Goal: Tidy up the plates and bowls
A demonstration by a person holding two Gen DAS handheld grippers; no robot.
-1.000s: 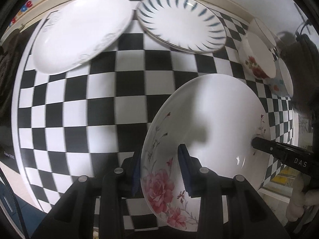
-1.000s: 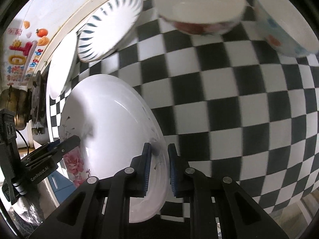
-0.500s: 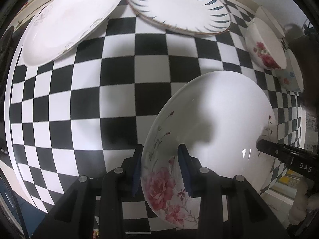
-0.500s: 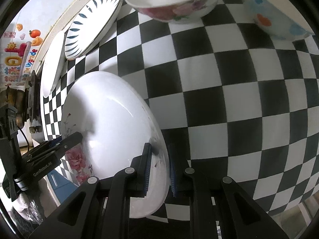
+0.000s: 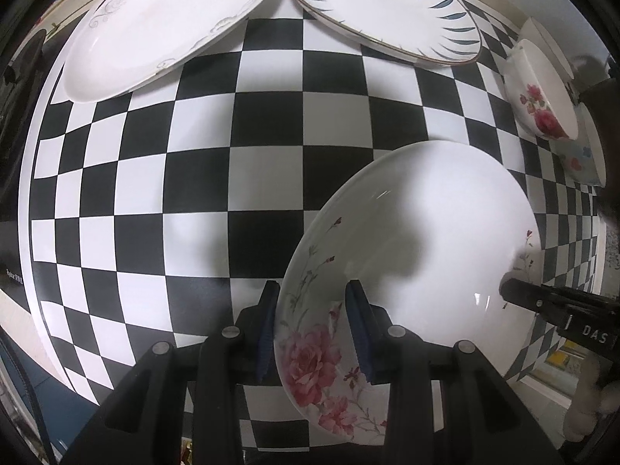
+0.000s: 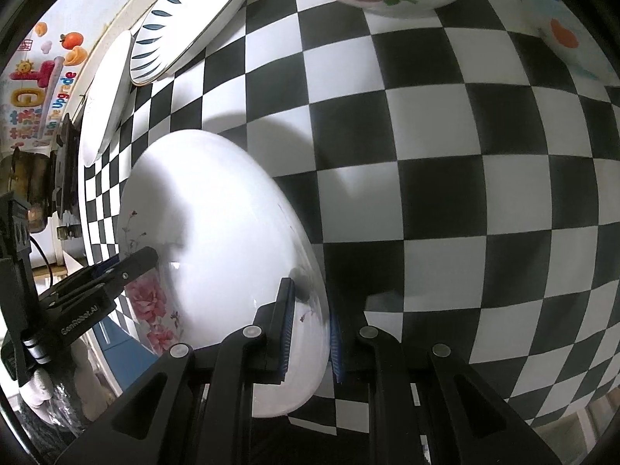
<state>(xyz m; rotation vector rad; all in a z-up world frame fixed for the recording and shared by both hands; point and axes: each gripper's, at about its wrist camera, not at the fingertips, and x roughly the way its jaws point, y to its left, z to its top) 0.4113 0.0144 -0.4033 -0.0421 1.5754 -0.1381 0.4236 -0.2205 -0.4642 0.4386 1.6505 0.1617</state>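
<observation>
A white plate with pink flowers (image 5: 418,232) hangs tilted just above the checkered table (image 5: 193,193), held by both grippers. My left gripper (image 5: 312,294) is shut on its flowered rim, blue pads on either side. My right gripper (image 6: 310,306) is shut on the opposite rim of the same plate (image 6: 217,224). One of the right gripper's fingers (image 5: 542,298) shows at the plate's far edge in the left wrist view. In the right wrist view one of the left gripper's fingers (image 6: 131,265) lies over the pink flowers.
At the back lie a white plate with grey scrolls (image 5: 166,27) and a blue-leaf plate (image 5: 387,11). A floral bowl (image 5: 542,89) and a bowl with coloured dots (image 5: 581,155) stand at the right. The table's near edge runs below the held plate.
Both grippers have sunk toward the table with the flowered plate between them. The back plates and bowls have slid up in both views. Neither grip has changed.
</observation>
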